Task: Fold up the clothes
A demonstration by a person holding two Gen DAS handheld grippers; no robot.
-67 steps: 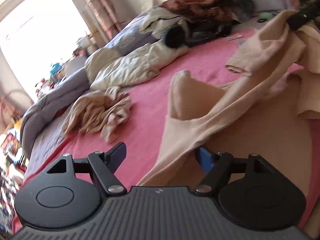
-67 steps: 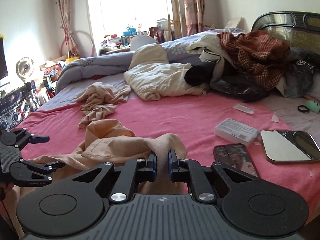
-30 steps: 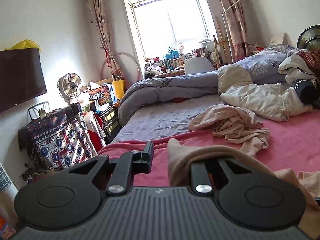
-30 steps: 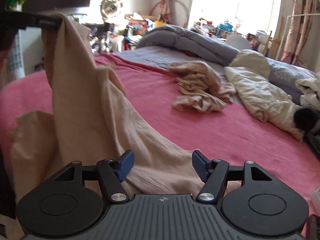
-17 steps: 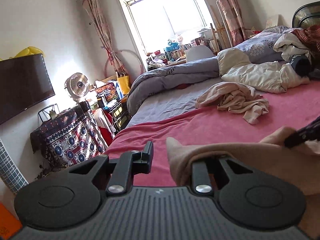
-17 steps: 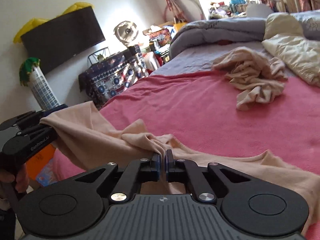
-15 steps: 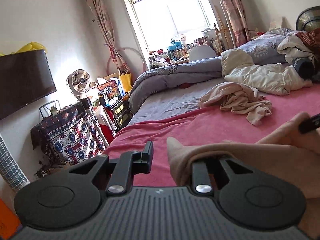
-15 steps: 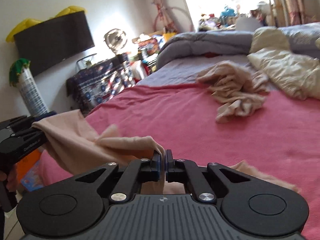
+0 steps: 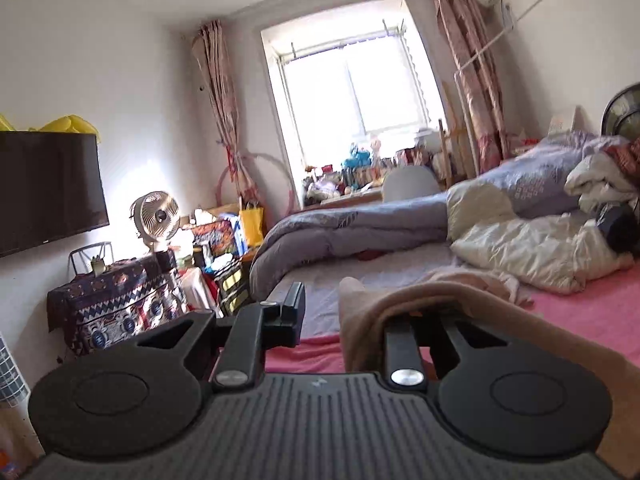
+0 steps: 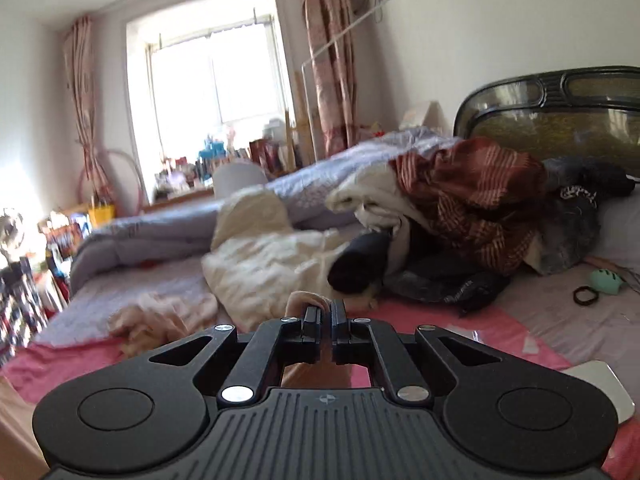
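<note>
A peach garment (image 9: 460, 300) hangs draped over the right finger of my left gripper (image 9: 344, 312). Its jaws are opening; a gap shows between the bare left finger (image 9: 295, 308) and the cloth, and the right fingertip is hidden under the fabric. In the right wrist view, my right gripper (image 10: 326, 310) is held above the pink bedsheet (image 10: 500, 332) with its fingers nearly together. A fold of the same peach garment (image 10: 306, 300) is pinched at their tips, more of it hanging below. Those jaws are just starting to open.
A crumpled beige garment (image 10: 160, 314) lies further up the bed. Beyond it are a cream duvet (image 10: 272, 264) and a grey quilt (image 9: 340, 228). Clothes are piled against the dark headboard (image 10: 560, 104). A mirror (image 10: 600, 384) lies at the right edge. A patterned cabinet (image 9: 112, 300) and fan (image 9: 156, 216) stand left of the bed.
My right gripper shut on the peach garment, then swung fast to the right, from facing the left gripper to facing the headboard. The left gripper tilted up and its finger gap widened.
</note>
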